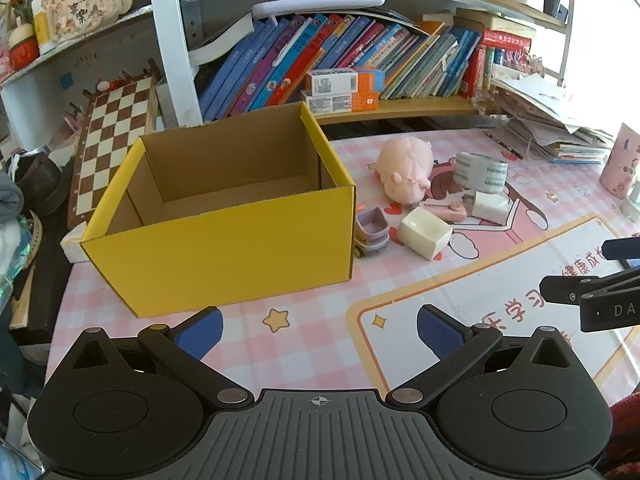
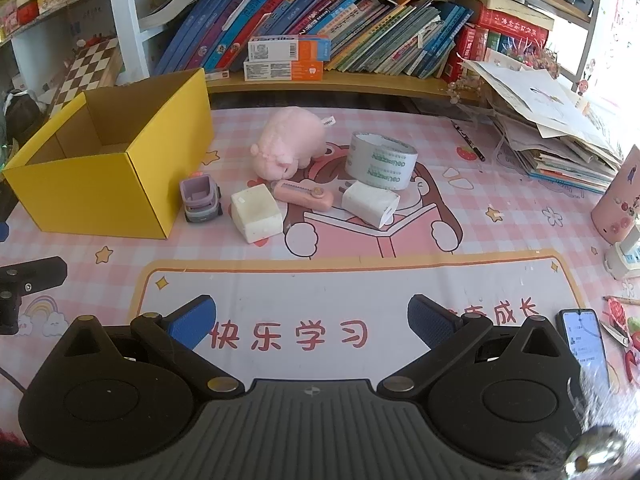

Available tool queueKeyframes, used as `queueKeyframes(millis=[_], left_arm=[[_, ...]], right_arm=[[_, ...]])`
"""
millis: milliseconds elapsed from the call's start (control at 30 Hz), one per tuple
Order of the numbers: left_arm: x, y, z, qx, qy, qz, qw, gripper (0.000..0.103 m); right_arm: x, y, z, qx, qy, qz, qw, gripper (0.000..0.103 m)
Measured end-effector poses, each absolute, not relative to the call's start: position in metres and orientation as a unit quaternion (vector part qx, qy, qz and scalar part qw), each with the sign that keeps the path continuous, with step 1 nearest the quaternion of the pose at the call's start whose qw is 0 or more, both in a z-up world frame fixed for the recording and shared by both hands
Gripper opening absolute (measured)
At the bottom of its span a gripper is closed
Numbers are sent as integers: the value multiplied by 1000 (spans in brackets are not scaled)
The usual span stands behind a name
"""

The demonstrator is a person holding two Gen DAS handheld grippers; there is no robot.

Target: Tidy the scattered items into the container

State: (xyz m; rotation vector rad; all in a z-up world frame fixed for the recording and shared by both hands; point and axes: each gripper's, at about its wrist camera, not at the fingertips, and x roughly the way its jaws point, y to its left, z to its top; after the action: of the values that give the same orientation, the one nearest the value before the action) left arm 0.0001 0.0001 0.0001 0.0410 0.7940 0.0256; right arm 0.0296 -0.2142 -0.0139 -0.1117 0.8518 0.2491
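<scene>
I've got both grippers, L (image 1: 320, 330) & R (image 2: 312, 320), spread wide w/ nothing held, hovering short of the clutter, plush pig (image 2: 290, 142), tape roll (image 2: 382, 160), toy truck (image 2: 201, 198) etc. bunched just beside the empty yellow box (image 1: 224, 236), prob. for short carries in.

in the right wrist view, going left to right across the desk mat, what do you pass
yellow box → toy truck → white block → pink utility knife → white charger → black pen → pink cup
</scene>
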Motion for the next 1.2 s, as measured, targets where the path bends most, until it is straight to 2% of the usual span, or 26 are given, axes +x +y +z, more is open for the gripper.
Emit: queueKeyframes(millis=[1200], left_arm=[[7, 11, 2, 4, 393, 4, 919, 103]], right_arm=[[36, -203, -14, -67, 410, 121, 901, 103]])
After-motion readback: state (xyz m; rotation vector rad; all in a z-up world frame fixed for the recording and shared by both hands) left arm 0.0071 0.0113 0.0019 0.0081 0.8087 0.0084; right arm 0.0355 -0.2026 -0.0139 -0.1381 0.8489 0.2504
